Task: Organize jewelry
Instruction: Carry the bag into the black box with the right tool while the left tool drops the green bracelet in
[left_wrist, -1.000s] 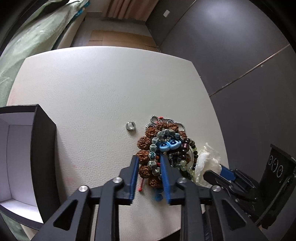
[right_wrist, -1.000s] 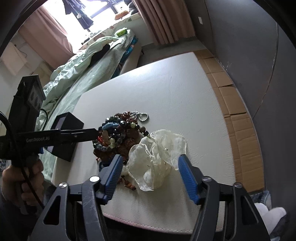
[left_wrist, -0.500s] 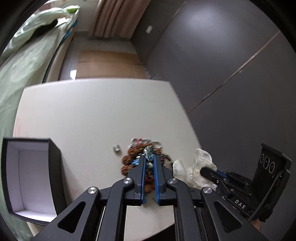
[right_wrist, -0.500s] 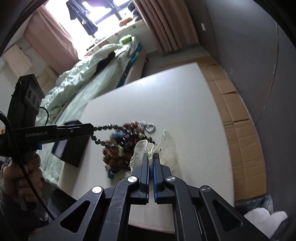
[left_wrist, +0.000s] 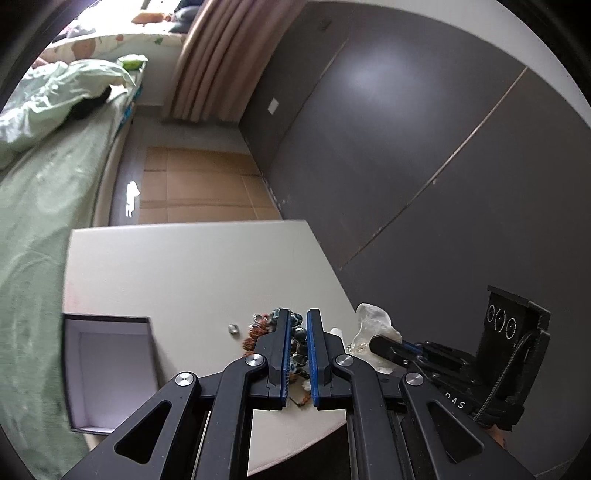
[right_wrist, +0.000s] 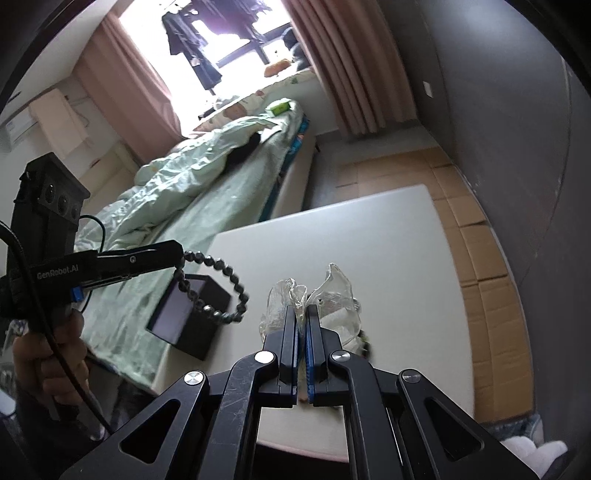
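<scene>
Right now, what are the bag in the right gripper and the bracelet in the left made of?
Bag: thin clear plastic film, glossy; crumpled, see-through folds. Bracelet: round dark beads, polished, likely stone or glass; small highlights on each, material uncertain.

left gripper (left_wrist: 297, 322) clamping beaded bracelet (left_wrist: 298, 345), open box (left_wrist: 110, 369)

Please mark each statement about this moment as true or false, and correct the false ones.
1. The left tongs hold a dark bead bracelet. True.
2. The right tongs are wide open. False: they are shut on the clear plastic bag.
3. The black box has its lid on. False: it is open.
4. A small silver ring lies on the table. True.
</scene>
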